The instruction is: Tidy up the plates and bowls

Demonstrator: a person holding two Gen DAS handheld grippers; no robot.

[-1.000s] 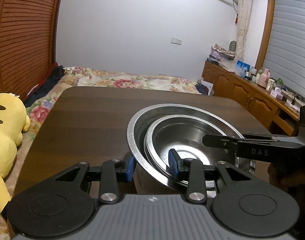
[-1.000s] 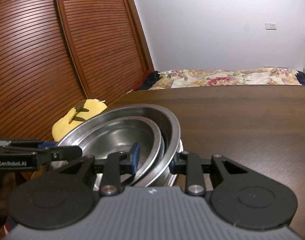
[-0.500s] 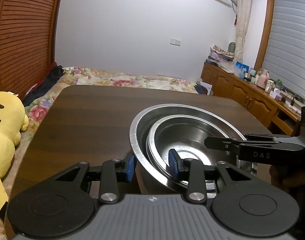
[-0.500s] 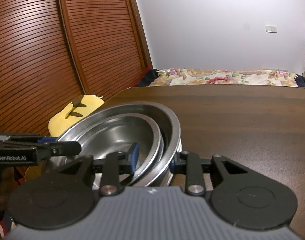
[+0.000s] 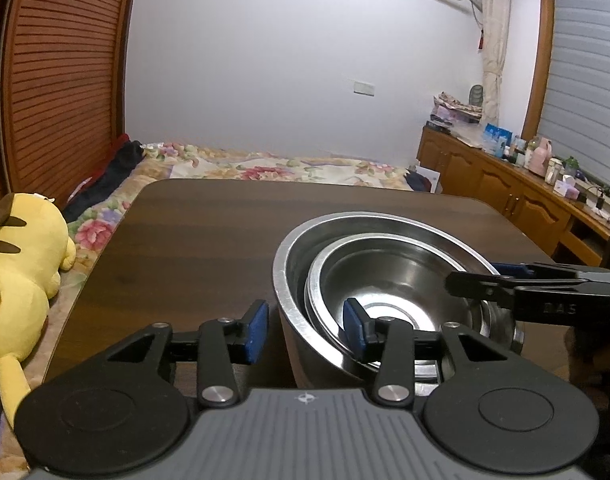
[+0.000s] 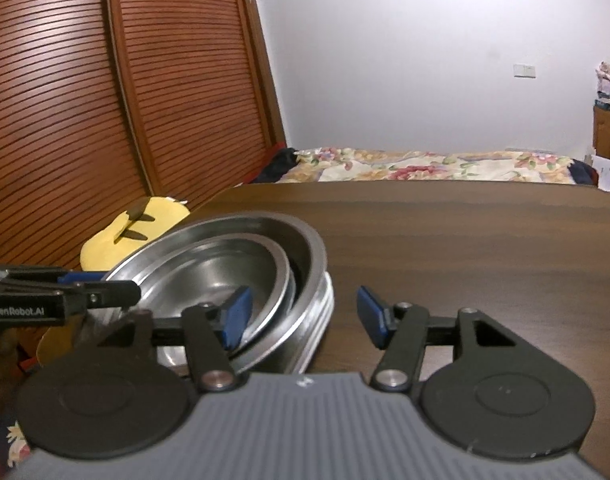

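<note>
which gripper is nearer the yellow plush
Left. The left gripper straddles the bowls' rim on the plush side; the right gripper straddles the opposite rim.

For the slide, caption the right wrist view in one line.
Open right gripper straddling the rim of nested steel bowls on a dark wooden table, left gripper opposite.

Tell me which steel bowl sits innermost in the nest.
The smaller bowl, nested inside the large outer bowl; its rim lies wholly within the larger rim. Both grippers, left and right, straddle the rims, open.
</note>
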